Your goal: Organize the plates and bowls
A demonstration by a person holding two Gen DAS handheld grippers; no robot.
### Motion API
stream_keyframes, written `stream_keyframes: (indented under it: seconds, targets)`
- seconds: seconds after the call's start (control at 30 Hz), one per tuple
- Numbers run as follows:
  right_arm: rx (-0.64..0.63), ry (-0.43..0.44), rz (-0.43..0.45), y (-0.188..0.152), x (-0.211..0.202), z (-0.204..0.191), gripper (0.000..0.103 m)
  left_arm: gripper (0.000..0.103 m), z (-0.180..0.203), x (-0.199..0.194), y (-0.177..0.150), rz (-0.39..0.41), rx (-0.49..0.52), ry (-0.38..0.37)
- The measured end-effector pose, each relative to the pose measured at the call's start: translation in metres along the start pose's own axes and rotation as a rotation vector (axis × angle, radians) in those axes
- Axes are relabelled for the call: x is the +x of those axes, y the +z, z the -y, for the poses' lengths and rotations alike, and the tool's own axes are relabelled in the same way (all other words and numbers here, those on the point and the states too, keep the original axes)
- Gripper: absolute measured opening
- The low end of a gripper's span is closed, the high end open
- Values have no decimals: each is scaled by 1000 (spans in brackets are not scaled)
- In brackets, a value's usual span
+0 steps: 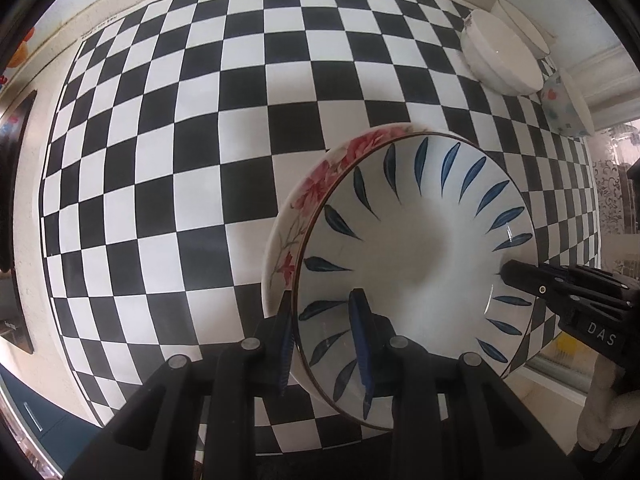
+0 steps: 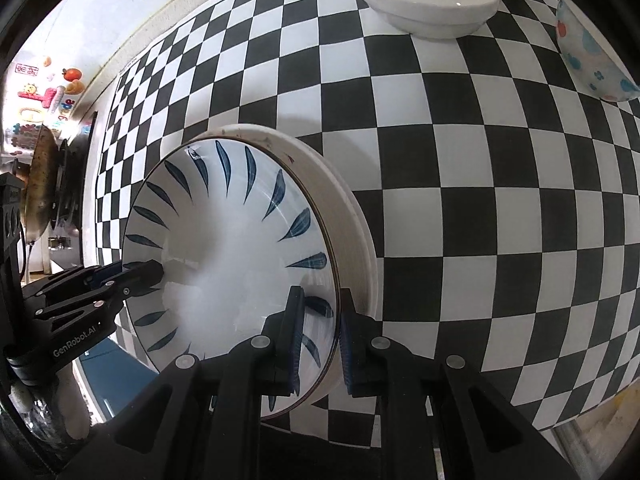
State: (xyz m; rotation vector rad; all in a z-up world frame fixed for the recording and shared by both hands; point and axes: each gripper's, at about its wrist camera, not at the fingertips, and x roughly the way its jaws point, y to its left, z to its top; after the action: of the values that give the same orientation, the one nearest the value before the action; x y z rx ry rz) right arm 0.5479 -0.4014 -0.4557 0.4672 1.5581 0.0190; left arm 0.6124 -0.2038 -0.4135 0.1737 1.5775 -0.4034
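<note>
left hand-held gripper [image 1: 324,344] clamped on blue-leaf plate [image 1: 416,248] rim at 7 o'clock | right hand-held gripper [image 2: 318,340] clamped at 5 o'clock | risk: uneven release tips plate off flowered plate [image 1: 316,184] beneath

blue-leaf plate [image 1: 416,240] nested on a red-flowered plate [image 1: 316,188], seemingly resting on the checkered cloth. two white bowls [image 1: 498,54] and a dotted bowl [image 2: 592,56] near the far edge.
</note>
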Motion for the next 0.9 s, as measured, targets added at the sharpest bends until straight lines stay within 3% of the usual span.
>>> stream_keyframes:
  seconds: [0.33,0.63,0.73,0.8,0.83,0.9]
  targets:
    - [3,-19,-6,2,9,-6,19,24,2,10,2,-23,-16,-2]
    - [18,-36,-21,3,8,-6,24,31,2,12,5,-41,-39,-1]
    - [24,-24,-29,4,9,-10,34,39,7,14,6,-49,-23,-4]
    - [28,-11,-37,5,9,-12,42,50,10,16,8,-61,-24,-30]
    - [29,1,-44,5,10,-13,50,52,10,17,8,-64,-28,-35]
    - [30,26,-63,4,13,-18,60,65,13,19,9,-71,-26,-55]
